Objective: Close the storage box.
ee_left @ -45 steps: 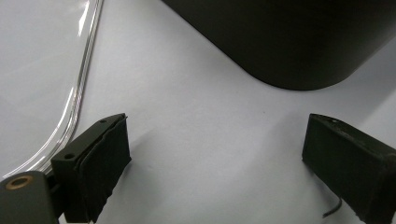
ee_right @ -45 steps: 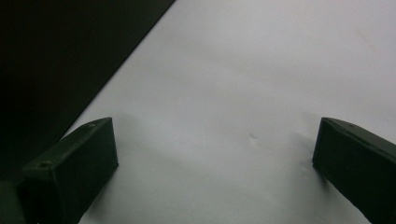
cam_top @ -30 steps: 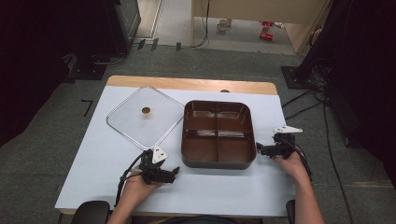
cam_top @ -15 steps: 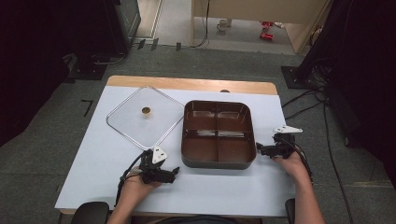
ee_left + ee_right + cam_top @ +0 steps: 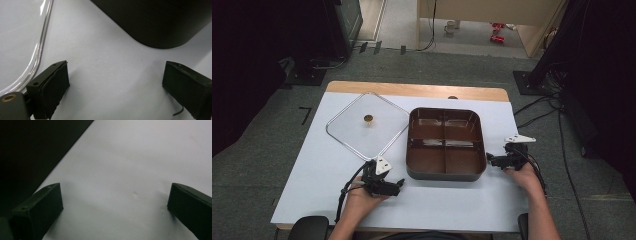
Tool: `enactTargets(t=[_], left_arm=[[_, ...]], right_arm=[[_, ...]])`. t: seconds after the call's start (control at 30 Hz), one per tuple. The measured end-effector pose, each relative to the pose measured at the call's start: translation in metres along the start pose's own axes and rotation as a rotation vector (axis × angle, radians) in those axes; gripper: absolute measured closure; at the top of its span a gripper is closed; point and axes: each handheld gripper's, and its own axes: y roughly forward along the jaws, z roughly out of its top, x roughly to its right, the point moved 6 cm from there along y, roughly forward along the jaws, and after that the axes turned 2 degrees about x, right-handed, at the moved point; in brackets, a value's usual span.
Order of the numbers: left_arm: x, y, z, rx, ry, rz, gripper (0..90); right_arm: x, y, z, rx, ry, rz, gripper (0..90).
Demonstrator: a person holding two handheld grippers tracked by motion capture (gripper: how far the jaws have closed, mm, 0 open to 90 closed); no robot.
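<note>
Now both your grippers sit wide apart, empty, flanking the brown tray (image 5: 445, 172).
Left gripper (image 5: 388, 186) at 7 o'clock, right gripper (image 5: 493, 161) at 3; clear lid (image 5: 367, 125) at 10, swing carelessly and you likely knock it.

the dark brown four-compartment plastic tray (image 5: 160, 22) is cut off by the top edge in the left claw view, and only its unlit wall (image 5: 30, 152) shows in the right claw view. the small round brass-coloured knob (image 5: 368, 118) on the clear square lid (image 5: 357, 137) is too small to make out.
</note>
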Motion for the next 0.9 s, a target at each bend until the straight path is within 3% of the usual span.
enactTargets(t=[0.03, 0.17, 0.2, 0.23, 0.3, 0.43, 0.53, 0.63, 0.67, 0.7, 0.77, 0.9], left_arm=[[-0.001, 0.0, 0.002, -0.027, 0.001, -0.007, 6.9], [-0.003, -0.002, 0.004, -0.054, 0.003, -0.012, 9.9], [-0.004, -0.004, 0.005, -0.058, 0.005, -0.017, 14.1], [-0.004, -0.007, 0.006, -0.068, -0.015, -0.049, 19.2], [-0.004, -0.01, 0.01, -0.062, -0.018, -0.076, 23.5], [-0.005, -0.014, 0.017, -0.064, -0.007, -0.089, 26.0], [-0.007, -0.018, 0.023, -0.06, -0.015, -0.124, 26.4], [-0.009, -0.019, 0.028, -0.053, -0.057, -0.197, 29.3], [-0.01, -0.019, 0.03, -0.048, -0.059, -0.199, 28.9], [-0.016, -0.019, 0.033, -0.048, -0.044, -0.168, 28.1], [-0.022, -0.018, 0.037, -0.043, -0.058, -0.153, 27.3], [-0.028, -0.018, 0.042, -0.043, -0.044, -0.13, 27.0]], right_arm=[[0.0, 0.0, 0.0, 0.0, 0.0, 0.0, 0.0], [0.0, 0.0, 0.0, 0.0, 0.0, 0.0, 0.0], [0.0, 0.0, 0.0, 0.0, 0.0, 0.0, 0.0], [0.0, 0.0, 0.0, 0.0, 0.001, 0.0, 0.0], [0.0, 0.0, 0.0, 0.0, 0.001, 0.0, 0.0], [0.0, 0.0, 0.0, 0.0, 0.001, 0.0, 0.0], [0.0, 0.0, 0.0, 0.0, 0.0, 0.0, 0.0], [0.0, 0.0, 0.0, 0.0, 0.0, 0.0, 0.0], [0.0, 0.0, 0.0, 0.0, 0.0, 0.0, 0.0], [0.0, 0.0, 0.0, 0.0, 0.0, 0.0, 0.0], [0.0, 0.0, 0.0, 0.0, 0.0, 0.0, 0.0], [0.0, 0.0, 0.0, 0.0, 0.0, 0.0, 0.0]])
